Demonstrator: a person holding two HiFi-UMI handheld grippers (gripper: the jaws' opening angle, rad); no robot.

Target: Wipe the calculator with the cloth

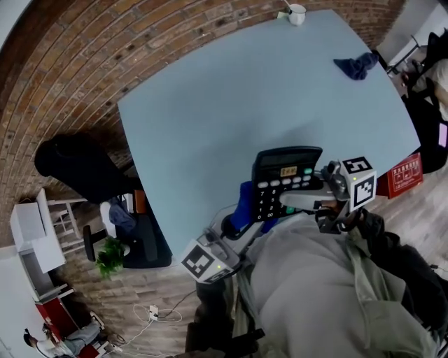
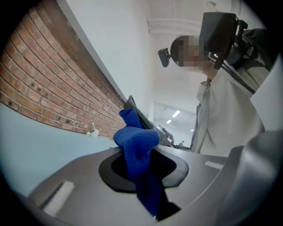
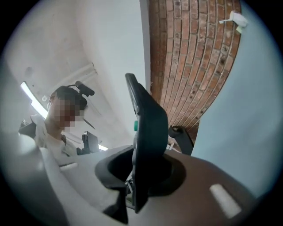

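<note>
- Calculator (image 1: pixel 283 183): a rigid, flat plastic slab that looks light. Its smooth casing could twist or slide in a narrow grip. The keys and display are the delicate face, so the edges are the safer place to hold it.
- The right gripper (image 1: pixel 311 199) has its jaws clamped on the calculator's edge. In the right gripper view the body rises edge-on, straight out from between them.
- Cloth (image 1: pixel 245 204): soft, limp and light, and it should fold to whatever it is pressed against. It will wipe best if a wad sticks out past the jaws.
- The left gripper (image 1: pixel 231 227) is pinching the cloth. A bunched blue fold stands out ahead of the jaws and a tail hangs back behind them.
- The cloth sits just beside the calculator's keyed face; I cannot tell whether they touch.
- Both grippers are off the table (image 1: pixel 210 112), close in front of the person's chest, which leaves little elbow room.
- Well beyond both grippers are a white cup (image 1: pixel 297 13) and a second, darker cloth (image 1: pixel 356 66). Neither is in the way.
</note>
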